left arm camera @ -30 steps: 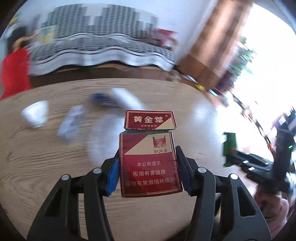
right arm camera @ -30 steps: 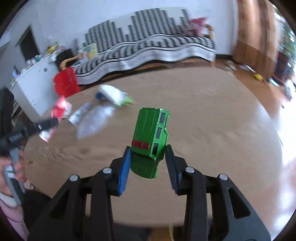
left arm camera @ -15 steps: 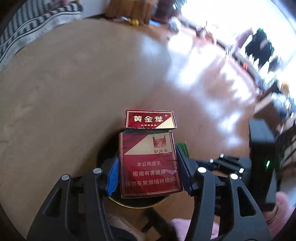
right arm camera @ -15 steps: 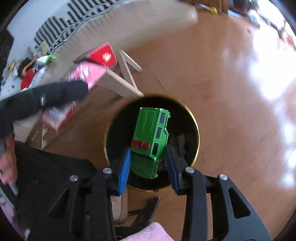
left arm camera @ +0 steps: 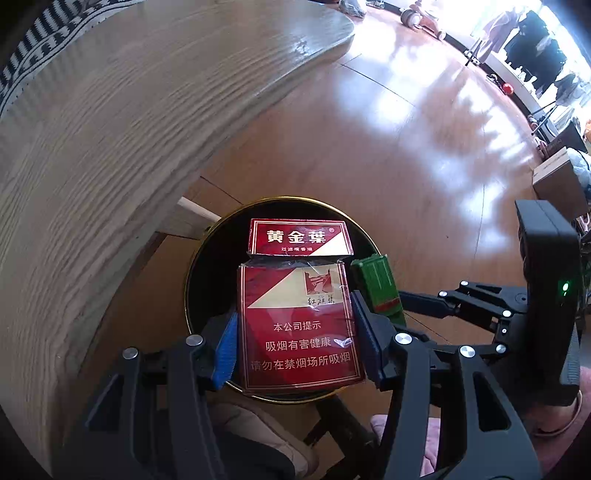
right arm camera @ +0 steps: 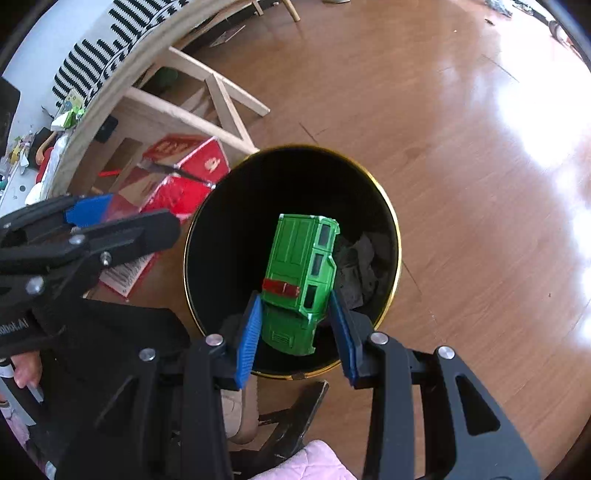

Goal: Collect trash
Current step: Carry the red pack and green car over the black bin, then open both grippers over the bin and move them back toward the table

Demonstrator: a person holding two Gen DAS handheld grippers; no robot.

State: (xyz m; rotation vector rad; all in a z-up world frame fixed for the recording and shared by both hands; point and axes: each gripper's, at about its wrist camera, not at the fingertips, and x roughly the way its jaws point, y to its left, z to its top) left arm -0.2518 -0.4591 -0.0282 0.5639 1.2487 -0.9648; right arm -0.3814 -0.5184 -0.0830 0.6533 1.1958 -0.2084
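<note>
Red cardboard cigarette pack [left arm camera: 299, 325], lid printed 黄金葉, warning 吸烟有害健康, is clamped in left gripper [left arm camera: 295, 343]. Green toy van [right arm camera: 301, 280] is clamped in right gripper [right arm camera: 299, 332] over black gold-rimmed bin [right arm camera: 391, 221].

Home living room: polished wooden floor [right arm camera: 424, 110], round wooden table [left arm camera: 92, 140], striped sofa cover [right arm camera: 96, 55], scattered toys [left arm camera: 421, 18], black gold-rimmed bin [right arm camera: 391, 218].

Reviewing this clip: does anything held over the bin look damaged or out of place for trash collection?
Yes. The right gripper holds a green toy car over the black bin; it looks intact, an odd thing to bin. The left gripper holds a red cigarette pack with its lid flipped open and its top edge torn.
</note>
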